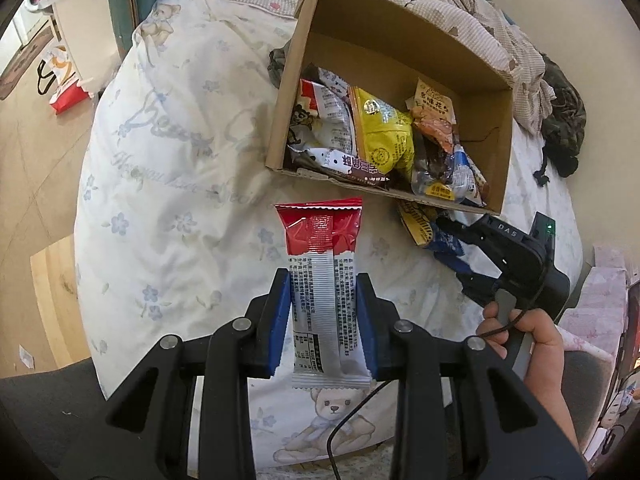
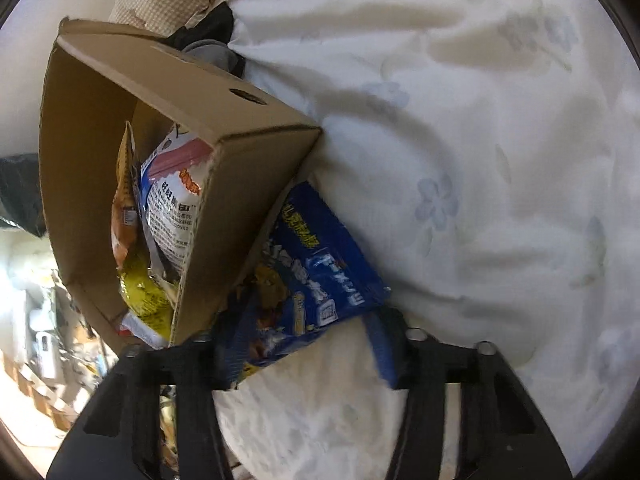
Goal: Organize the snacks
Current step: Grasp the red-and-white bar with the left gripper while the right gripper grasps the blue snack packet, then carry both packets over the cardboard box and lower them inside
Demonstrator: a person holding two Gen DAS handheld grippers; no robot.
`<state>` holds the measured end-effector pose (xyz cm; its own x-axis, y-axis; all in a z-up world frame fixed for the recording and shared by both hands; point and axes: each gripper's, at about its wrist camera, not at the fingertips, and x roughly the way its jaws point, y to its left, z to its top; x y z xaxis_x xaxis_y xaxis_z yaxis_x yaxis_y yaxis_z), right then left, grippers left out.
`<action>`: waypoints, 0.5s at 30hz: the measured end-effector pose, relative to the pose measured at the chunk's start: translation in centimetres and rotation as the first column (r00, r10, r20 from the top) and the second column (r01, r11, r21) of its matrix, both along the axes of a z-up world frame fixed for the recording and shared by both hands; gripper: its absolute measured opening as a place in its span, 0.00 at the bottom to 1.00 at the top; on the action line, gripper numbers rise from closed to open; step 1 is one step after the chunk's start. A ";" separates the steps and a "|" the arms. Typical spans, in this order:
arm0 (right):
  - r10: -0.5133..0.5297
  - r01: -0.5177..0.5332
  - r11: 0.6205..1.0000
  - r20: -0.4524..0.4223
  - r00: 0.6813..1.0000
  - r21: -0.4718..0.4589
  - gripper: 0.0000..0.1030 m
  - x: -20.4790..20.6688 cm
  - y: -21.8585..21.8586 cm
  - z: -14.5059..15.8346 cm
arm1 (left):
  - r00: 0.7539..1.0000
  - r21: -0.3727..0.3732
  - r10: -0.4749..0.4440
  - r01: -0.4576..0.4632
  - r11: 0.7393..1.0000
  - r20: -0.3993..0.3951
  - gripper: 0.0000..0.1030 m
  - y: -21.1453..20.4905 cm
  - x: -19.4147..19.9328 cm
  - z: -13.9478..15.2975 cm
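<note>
Crinkly foil makes the red-and-white snack bar point(image 1: 322, 280) light and slippery, so the left gripper point(image 1: 324, 320) pinches its flat midsection above the bed point(image 1: 168, 184). Beside the cardboard box point(image 1: 304, 52), the right gripper point(image 2: 308, 352) has just been closing around the blue snack packet point(image 2: 316, 256), which lies soft against the box wall; whether its pads press I cannot tell.

Home bedroom, floral teddy-bear duvet point(image 1: 168, 184)

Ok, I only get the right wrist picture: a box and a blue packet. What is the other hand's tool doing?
Observer: The left tool is shut on a red and silver snack packet.
Operator: Is that packet in the box yet?
Observer: No, it hangs over the bedsheet, short of the cardboard box.
Operator: And what holds the tool on my side?
Observer: A person's hand grips the right tool by its grey handle.
</note>
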<state>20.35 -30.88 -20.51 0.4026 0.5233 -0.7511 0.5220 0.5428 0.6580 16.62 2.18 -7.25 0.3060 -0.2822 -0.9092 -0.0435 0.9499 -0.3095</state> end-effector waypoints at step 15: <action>0.181 -0.168 0.980 0.124 0.976 -0.109 0.11 -3.1 2.4 5.4 | 1.000 0.026 -0.003 0.003 1.000 0.028 0.27 -0.7 0.1 0.3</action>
